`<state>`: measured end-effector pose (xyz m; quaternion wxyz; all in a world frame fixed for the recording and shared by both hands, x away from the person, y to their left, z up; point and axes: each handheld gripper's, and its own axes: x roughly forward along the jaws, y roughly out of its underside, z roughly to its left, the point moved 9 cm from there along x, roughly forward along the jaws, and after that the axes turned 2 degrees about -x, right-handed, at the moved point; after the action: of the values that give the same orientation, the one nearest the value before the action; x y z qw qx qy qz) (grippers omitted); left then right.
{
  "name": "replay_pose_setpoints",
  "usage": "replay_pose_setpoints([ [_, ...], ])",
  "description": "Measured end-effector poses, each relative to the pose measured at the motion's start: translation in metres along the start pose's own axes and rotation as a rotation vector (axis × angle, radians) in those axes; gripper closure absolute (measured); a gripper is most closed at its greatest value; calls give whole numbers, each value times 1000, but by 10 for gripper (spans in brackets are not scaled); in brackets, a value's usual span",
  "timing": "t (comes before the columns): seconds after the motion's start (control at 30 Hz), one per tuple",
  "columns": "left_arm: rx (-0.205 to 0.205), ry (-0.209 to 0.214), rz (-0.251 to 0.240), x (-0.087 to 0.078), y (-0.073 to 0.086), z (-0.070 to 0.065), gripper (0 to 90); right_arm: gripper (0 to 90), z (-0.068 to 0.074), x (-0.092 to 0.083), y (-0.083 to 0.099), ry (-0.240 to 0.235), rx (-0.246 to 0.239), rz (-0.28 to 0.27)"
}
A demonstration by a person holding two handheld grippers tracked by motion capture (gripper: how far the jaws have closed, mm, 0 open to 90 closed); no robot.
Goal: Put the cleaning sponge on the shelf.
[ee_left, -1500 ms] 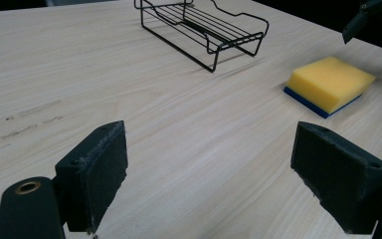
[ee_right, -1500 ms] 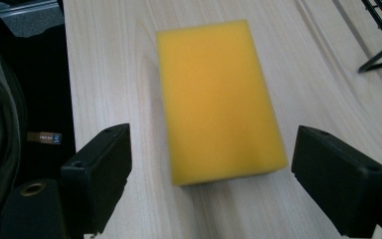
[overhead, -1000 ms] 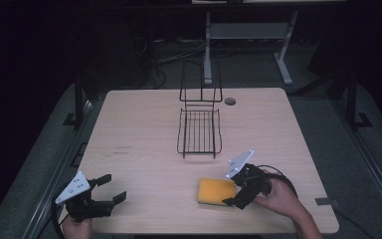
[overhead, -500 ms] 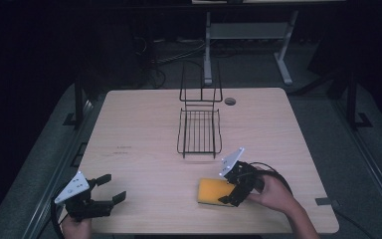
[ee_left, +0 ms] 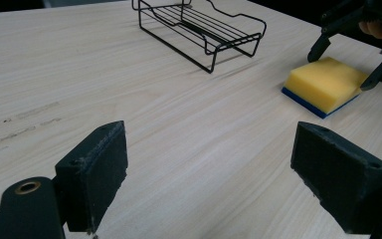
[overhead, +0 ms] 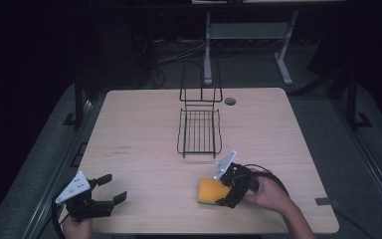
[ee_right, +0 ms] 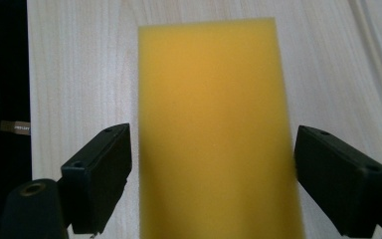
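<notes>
A yellow sponge (overhead: pixel 210 191) with a blue underside lies flat on the table near the front right. It also appears in the left gripper view as the sponge (ee_left: pixel 323 79) and in the right gripper view as the sponge (ee_right: pixel 214 129). My right gripper (overhead: pixel 220 191) is open, one jaw on each side of the sponge, and small gaps show at both jaws in the right gripper view (ee_right: pixel 211 169). The right gripper (ee_left: pixel 345 63) also shows from across the table. My left gripper (overhead: pixel 112 188) stands open at the front left with nothing between its jaws (ee_left: pixel 211 169).
A black wire rack (overhead: pixel 199 132) stands at the middle back of the wooden table (overhead: pixel 139 129), with its tall end toward the far edge; it is also seen as the rack (ee_left: pixel 199 27). A round cable hole (overhead: pixel 230 101) lies behind it. A cable (overhead: pixel 263 172) trails from the right gripper.
My right gripper has slid left over the sponge, so its jaws now straddle it. The sponge and the left gripper have stayed in place.
</notes>
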<state>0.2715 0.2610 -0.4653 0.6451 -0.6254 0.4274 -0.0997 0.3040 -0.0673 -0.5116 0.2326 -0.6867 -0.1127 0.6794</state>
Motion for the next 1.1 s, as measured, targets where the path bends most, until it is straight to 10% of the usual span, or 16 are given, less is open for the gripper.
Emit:
replay_pose_setpoints([
  [1.1, -4, 4, 2, 1, 0, -1, 140, 216, 1, 8, 4, 12, -11, -6],
])
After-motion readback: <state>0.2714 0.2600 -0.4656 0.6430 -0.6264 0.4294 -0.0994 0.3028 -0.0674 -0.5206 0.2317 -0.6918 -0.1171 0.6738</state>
